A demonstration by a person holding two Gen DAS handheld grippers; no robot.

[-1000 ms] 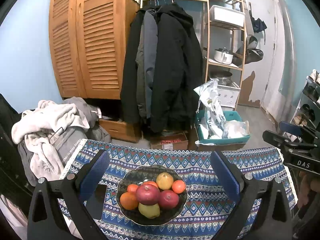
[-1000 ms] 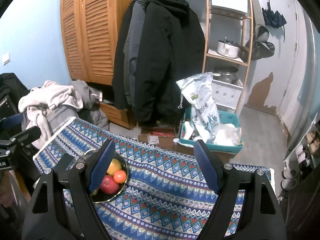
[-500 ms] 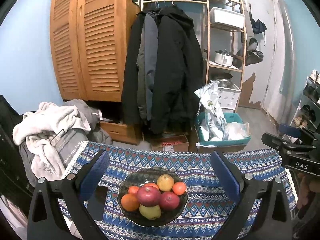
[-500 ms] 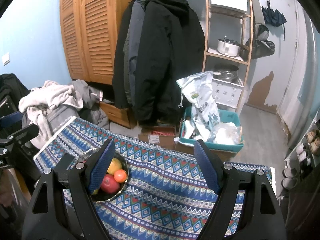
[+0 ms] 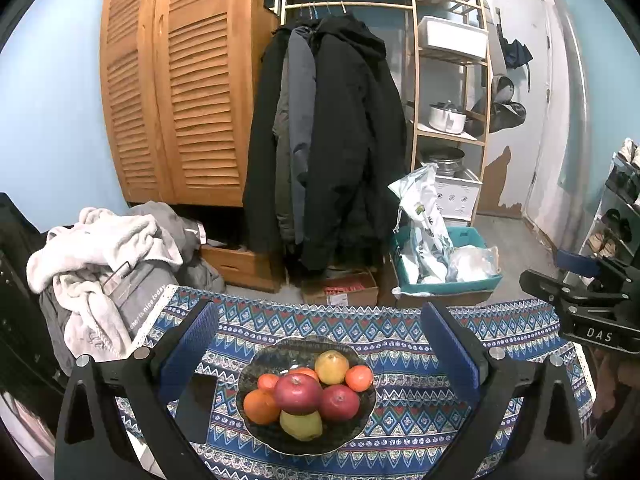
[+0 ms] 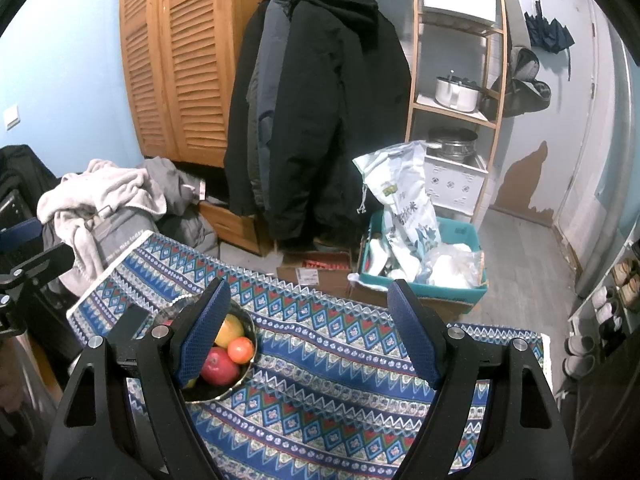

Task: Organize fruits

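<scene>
Fruit bowl [image 5: 260, 364], both grippers wide — empty

My left tongs [image 5: 320, 350]: black frame, blue textured pads, silver screws.
My right tongs [image 6: 308, 330]: same black arms, blue pads; white "DAS" lettering on its side.

The right gripper [image 6: 308, 328] is hovering with its jaws standing wide and nothing between them over a patterned tablecloth [image 6: 340, 392]. A dark bowl [image 6: 244, 372] is sitting behind its left finger, holding what looks like an apple [image 6: 219, 366], an orange [image 6: 241, 350] and a yellow fruit [image 6: 229, 330].
</scene>
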